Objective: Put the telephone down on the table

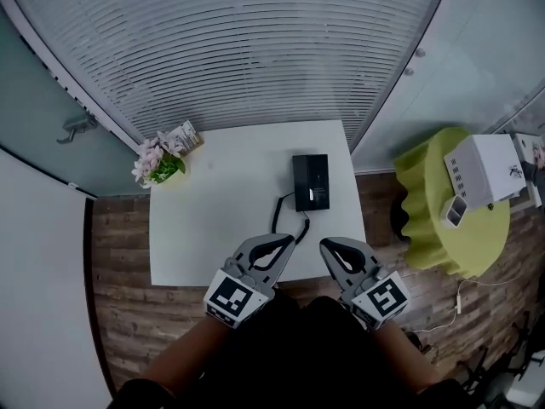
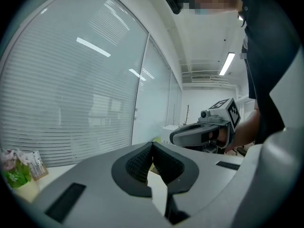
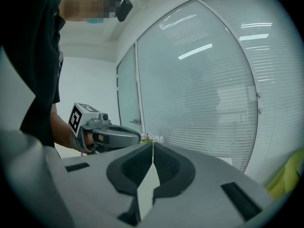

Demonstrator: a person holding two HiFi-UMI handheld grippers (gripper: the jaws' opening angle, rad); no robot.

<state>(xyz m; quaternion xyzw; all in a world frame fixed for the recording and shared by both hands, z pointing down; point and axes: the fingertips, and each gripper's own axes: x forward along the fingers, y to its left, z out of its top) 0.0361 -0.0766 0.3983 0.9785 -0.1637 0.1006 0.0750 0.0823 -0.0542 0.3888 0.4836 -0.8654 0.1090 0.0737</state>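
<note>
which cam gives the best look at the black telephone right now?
Head view. It shows the whole telephone from above, lying flat on the white table, with its coiled cord trailing toward the near edge. The left and right gripper views don't show it at all, mostly window blinds.

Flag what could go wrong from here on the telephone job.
The left gripper and right gripper are both shut and empty; reaching in like that could shove the telephone across the table instead of gripping it. The coiled cord lies between the grippers and the telephone and could snag a jaw.
</note>
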